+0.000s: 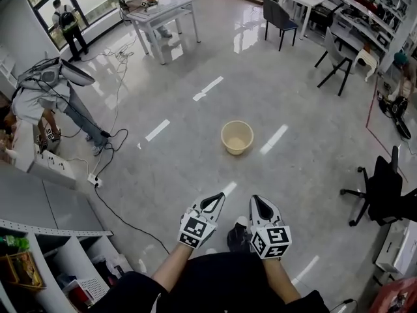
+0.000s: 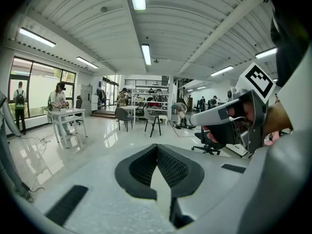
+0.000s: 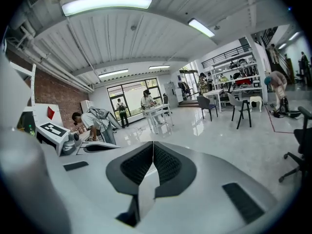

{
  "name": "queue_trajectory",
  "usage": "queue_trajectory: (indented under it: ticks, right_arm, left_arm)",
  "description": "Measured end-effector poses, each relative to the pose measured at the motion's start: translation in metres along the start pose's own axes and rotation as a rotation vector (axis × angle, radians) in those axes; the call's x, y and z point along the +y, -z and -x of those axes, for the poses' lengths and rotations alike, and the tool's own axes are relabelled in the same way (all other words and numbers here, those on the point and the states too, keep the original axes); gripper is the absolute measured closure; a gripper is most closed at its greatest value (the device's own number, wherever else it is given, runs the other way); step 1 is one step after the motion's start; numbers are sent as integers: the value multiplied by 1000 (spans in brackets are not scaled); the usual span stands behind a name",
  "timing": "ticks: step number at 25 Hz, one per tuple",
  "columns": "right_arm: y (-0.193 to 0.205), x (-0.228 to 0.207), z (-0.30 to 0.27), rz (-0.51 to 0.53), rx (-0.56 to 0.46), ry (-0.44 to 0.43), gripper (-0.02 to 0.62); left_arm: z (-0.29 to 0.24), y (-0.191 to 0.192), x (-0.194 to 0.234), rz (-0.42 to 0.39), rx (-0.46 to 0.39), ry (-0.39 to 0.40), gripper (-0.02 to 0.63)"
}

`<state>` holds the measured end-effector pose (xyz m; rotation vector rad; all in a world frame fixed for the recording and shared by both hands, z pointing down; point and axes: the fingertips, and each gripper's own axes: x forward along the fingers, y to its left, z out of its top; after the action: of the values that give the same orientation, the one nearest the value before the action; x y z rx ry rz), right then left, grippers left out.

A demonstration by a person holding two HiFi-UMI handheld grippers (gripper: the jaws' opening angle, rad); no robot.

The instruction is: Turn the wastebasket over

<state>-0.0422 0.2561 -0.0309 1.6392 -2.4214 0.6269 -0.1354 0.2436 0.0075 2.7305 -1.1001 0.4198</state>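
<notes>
**Q:** Item one, the task's thing. Where is it?

**A:** Wastebasket (image 1: 236, 137): cream, round, standing upright on the pale floor (image 1: 293, 96) with its mouth facing up. Nothing shows inside it or touching it. It is not yet turned over.

**Q:** The tools?

**A:** Left tool (image 1: 215, 202): jaws pressed together, nothing between them, as the left gripper view confirms (image 2: 157, 146). Right tool (image 1: 259, 204): the same, tips meeting on nothing (image 3: 153, 145). In the head view they sit side by side, low and near the person's body.

**Q:** Bearing from tools to wastebasket?

**A:** Twelve o'clock, straight ahead and well apart. It lies almost on the line midway between the two tools, so I judge neither hand to be plainly nearer. It shows in neither gripper view.

**Q:** Long axis?

**A:** None across the floor, since the plan is circular. Its one axis runs vertically, rim on top and base down. By my estimate any side of the rim serves equally for a grip or a tip.

**Q:** What does the coming move call for?

**A:** Likely closing that gap at twelve o'clock first, then spreading the jaws, which are too tight now to take the rim.

**Q:** Other entries?

**A:** White worktop (image 1: 163, 8) at eleven o'clock, far off. Black office chair (image 1: 384, 191) at three o'clock. Black cable (image 1: 124, 220) at nine o'clock. None stands between the tools and the wastebasket.
</notes>
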Motion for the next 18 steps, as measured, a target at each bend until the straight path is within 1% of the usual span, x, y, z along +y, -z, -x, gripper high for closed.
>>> queue_trajectory:
  ticks: [8,13,18]
  right_arm:
    - [-28,-63,-40,-2,18,-52,584]
    - [-36,-98,-62,6,42,-59,584]
    - [-36,-126,-77,-21,62,-47,584]
  left_arm:
    - [-68,-22,27,-26,25,-62,600]
    - [-102,-25,38,-30,48,-74,600]
    - [-132,-21,49,-27,79,-71,600]
